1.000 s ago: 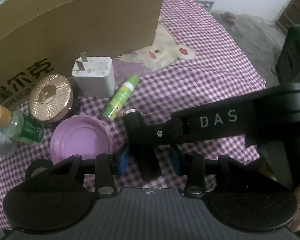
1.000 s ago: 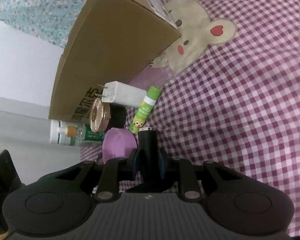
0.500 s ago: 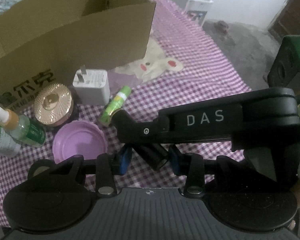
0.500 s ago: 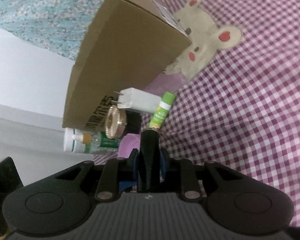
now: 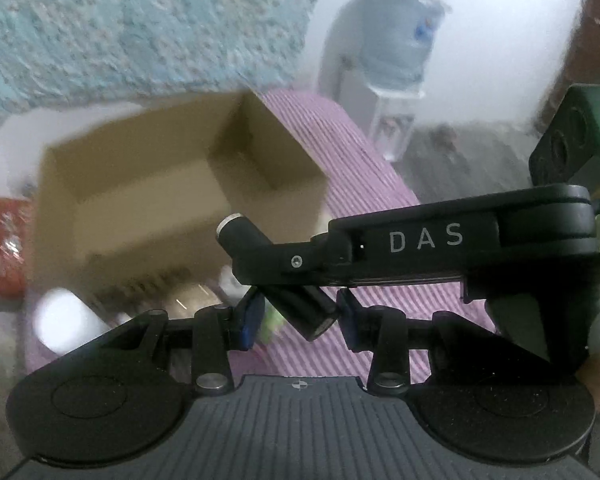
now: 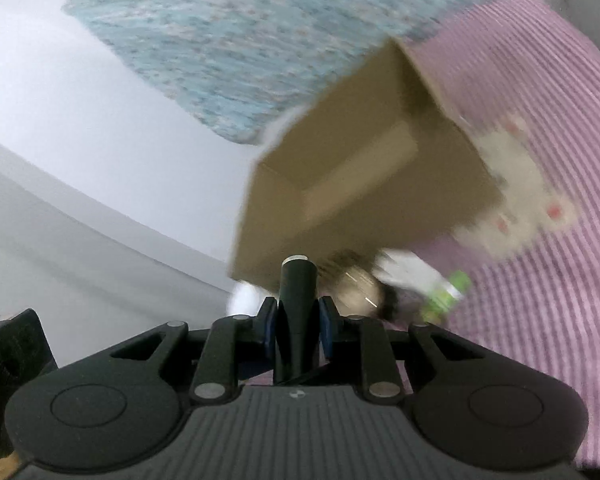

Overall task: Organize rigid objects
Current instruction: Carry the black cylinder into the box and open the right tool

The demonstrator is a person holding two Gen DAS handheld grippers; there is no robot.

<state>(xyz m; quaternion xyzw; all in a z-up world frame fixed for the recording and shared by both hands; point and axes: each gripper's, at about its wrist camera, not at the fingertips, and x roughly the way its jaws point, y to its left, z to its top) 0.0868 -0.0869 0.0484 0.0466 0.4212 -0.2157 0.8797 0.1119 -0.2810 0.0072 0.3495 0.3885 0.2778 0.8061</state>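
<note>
Black cylinder [image 6: 296, 280], matte with a silver end cap, sits pinched between the right gripper [image 6: 297, 322] pads, its far end between the left gripper [image 5: 298, 318] pads, which close narrowly on it. It hangs just in front of the open cardboard box [image 5: 148, 184], whose visible interior looks bare.

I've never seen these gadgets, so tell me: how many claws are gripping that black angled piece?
2. The left gripper clamps the lower leg of the black angled piece; the right gripper clamps its other leg, below the silver-capped tip. No other grip shows.
</note>
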